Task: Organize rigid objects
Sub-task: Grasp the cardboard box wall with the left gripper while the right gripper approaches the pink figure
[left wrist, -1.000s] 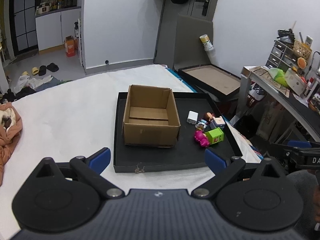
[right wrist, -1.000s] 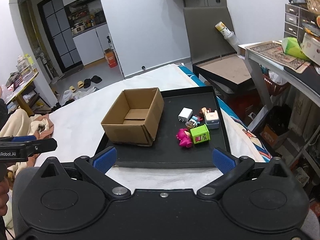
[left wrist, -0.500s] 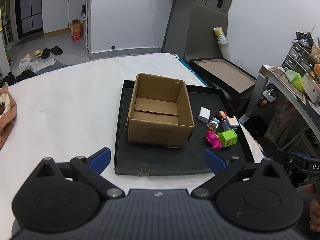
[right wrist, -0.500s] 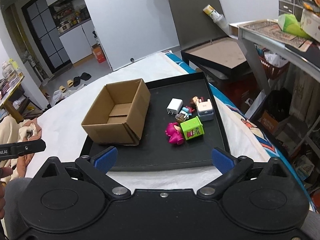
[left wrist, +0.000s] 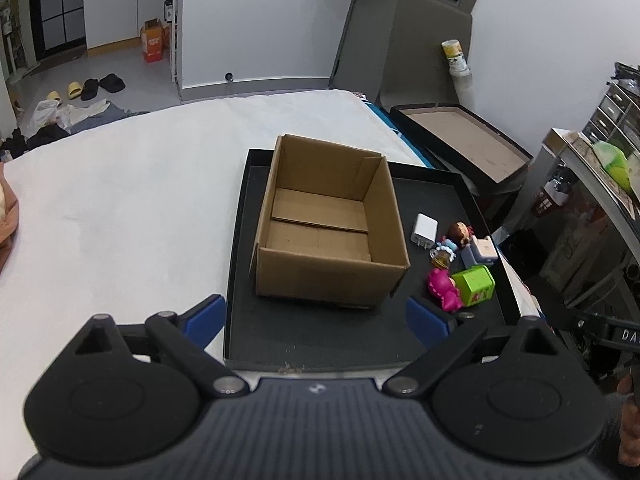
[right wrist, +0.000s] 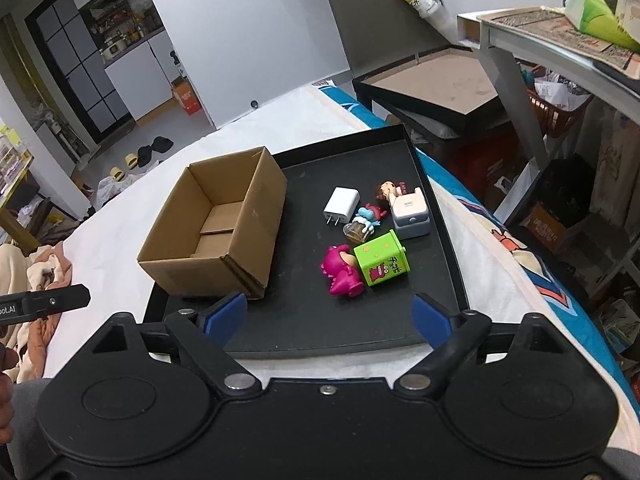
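Observation:
An open, empty cardboard box [left wrist: 328, 224] [right wrist: 216, 224] stands on the left half of a black tray [left wrist: 320, 344] [right wrist: 304, 328]. To its right lie a white charger [left wrist: 424, 230] [right wrist: 340, 205], a green box [left wrist: 476, 286] [right wrist: 382, 263], a pink figure [left wrist: 442, 288] [right wrist: 342, 270], a grey-white block [right wrist: 410, 214], a small blue figure [right wrist: 368, 216] and a doll [right wrist: 388, 191]. My left gripper [left wrist: 316, 318] is open and empty over the tray's near edge. My right gripper [right wrist: 328, 314] is open and empty, just short of the pink figure.
The tray sits on a white-covered bed [left wrist: 120, 200]. A second black tray [right wrist: 432, 80] stands beyond the bed's right side. A grey table with clutter [right wrist: 560, 40] is at the right. Orange cloth [right wrist: 44, 272] lies at the left.
Both grippers have moved forward and closer to the tray. The box and the toys look larger. Nothing on the tray has moved.

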The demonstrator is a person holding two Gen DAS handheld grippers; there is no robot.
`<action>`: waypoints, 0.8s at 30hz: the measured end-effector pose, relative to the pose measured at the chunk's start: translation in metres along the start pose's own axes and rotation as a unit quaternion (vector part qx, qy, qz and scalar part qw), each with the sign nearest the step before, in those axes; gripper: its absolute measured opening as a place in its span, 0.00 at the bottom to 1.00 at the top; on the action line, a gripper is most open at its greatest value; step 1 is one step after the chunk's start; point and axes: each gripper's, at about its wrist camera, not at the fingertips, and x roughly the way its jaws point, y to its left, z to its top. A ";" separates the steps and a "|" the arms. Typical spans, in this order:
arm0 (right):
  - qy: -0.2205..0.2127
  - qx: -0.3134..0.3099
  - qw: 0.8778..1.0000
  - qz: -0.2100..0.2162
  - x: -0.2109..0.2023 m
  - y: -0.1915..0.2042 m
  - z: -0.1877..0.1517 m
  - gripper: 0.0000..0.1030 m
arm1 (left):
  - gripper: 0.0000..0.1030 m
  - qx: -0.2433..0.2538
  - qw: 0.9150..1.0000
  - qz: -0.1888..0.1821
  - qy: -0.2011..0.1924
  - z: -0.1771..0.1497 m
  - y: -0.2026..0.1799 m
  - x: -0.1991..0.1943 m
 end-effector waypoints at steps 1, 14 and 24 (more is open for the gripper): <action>0.004 0.001 1.000 0.000 0.004 -0.001 0.002 0.82 | 0.94 -0.003 1.000 0.001 0.001 0.002 0.002 0.003; 0.044 0.018 0.999 0.017 0.048 -0.005 0.020 0.62 | 0.78 -0.023 0.999 0.009 0.023 0.025 0.016 0.042; 0.080 0.028 0.996 0.027 0.095 -0.007 0.029 0.41 | 0.57 -0.039 0.998 0.014 0.040 0.039 0.028 0.077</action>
